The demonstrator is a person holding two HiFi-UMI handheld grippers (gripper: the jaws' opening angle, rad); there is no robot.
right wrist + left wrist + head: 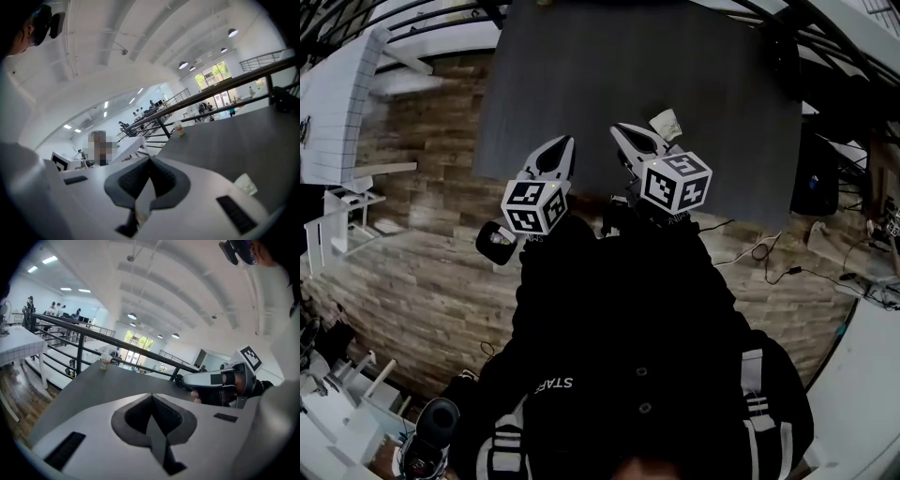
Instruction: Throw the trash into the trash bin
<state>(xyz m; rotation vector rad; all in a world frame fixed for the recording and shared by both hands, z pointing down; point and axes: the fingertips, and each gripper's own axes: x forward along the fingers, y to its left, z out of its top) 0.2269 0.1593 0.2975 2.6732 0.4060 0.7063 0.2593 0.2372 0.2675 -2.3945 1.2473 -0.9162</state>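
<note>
large open-plan office hall — arched white ceiling [187,282] with round lamps [132,316], black mezzanine railing [93,336], distant people [55,308], loose cables [769,262] on wood-plank floor [422,281]

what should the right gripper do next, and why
Probably open the right gripper and ease toward the paper wad on the table: its jaws look shut, and the wad lies close, just ahead to its right, untouched.

Only one print can be read: "STAF", upside down, on the person's dark jacket [619,309], well behind the left gripper [566,142], toward its holder.
</note>
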